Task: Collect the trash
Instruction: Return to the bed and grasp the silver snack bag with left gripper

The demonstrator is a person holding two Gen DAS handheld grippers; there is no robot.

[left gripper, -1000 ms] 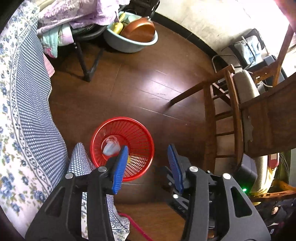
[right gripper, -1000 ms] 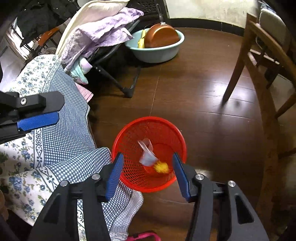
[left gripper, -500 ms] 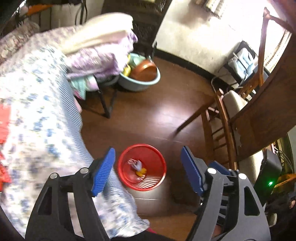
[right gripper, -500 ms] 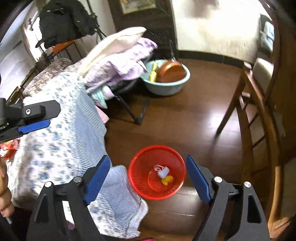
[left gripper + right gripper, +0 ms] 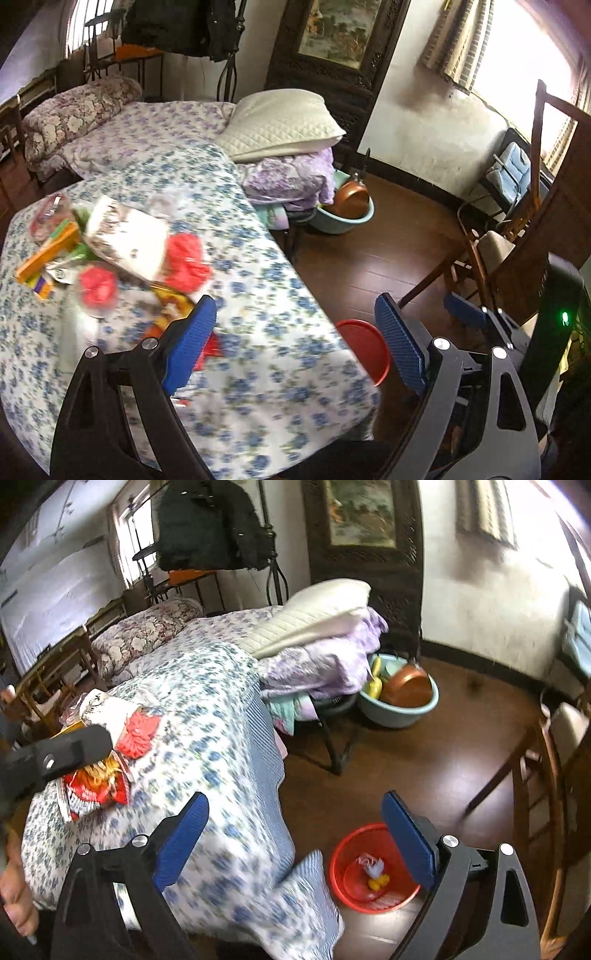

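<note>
Left gripper (image 5: 295, 343): jaws wide and still opening, nothing between the blue pads; it hangs over the near edge of the blue-flowered tablecloth (image 5: 258, 295). Right gripper (image 5: 295, 843): jaws nearly at full spread and still opening, nothing held; it points down at the cloth's near right corner and the floor beside it.

Red basket (image 5: 373, 871): on the dark wood floor, just right of the cloth's hanging corner, partly behind the right gripper's right finger. Contents: a crumpled white-and-pink scrap (image 5: 371, 862) and a small yellow piece (image 5: 378, 880), lying together at the bottom.

Trash pile (image 5: 110, 254): on the table's far left part, blurred; red crumpled pieces, a white printed packet, orange and green wrappers. A red-and-yellow snack bag (image 5: 96, 782) lies nearer the edge.

Blue basin (image 5: 400, 705): far on the floor, holding a copper-coloured pan, beside stacked purple bedding.

Wooden chair (image 5: 535, 775): right side.
</note>
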